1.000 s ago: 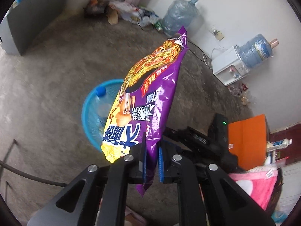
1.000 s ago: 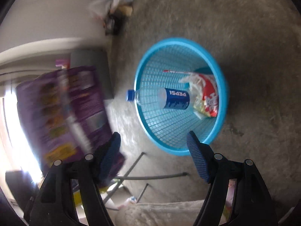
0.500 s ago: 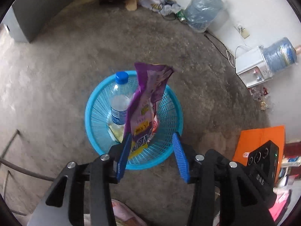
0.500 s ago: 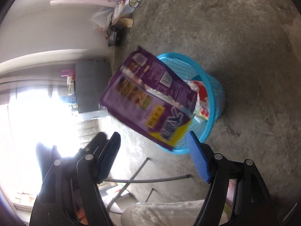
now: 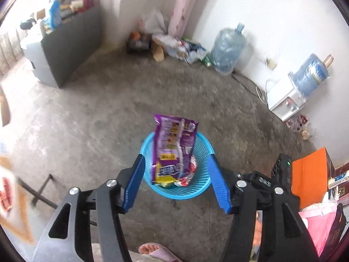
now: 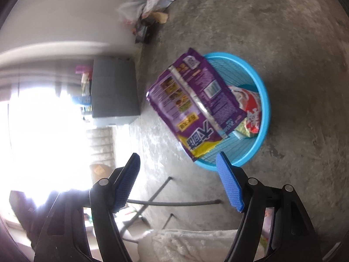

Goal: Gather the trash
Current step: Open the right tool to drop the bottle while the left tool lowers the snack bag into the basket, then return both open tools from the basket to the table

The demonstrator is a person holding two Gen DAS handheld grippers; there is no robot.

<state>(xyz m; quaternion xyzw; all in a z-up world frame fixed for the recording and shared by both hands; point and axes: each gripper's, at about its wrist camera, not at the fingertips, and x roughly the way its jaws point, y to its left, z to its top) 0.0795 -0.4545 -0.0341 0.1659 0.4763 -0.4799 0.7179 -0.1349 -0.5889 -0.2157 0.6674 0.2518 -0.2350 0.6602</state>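
Observation:
A purple noodle packet [image 5: 173, 147] lies in the blue mesh basket [image 5: 202, 188] on the concrete floor, leaning over the far rim. It also shows in the right wrist view [image 6: 194, 107], propped on the basket [image 6: 262, 109] rim. A red and white wrapper [image 6: 250, 111] lies under it. My left gripper [image 5: 177, 184] is open and empty, above and just before the basket. My right gripper [image 6: 178, 181] is open and empty, short of the basket's near edge.
A grey cabinet [image 5: 65, 48] stands at the left wall. Water jugs [image 5: 228, 51], a dispenser [image 5: 285, 100] and a litter pile [image 5: 174, 45] line the far wall. An orange box [image 5: 309, 183] is at right. A metal frame [image 6: 165, 203] lies near me.
My left gripper opened and let go of the purple packet, which dropped into the basket. The left gripper then drew back and up. The right gripper stayed open.

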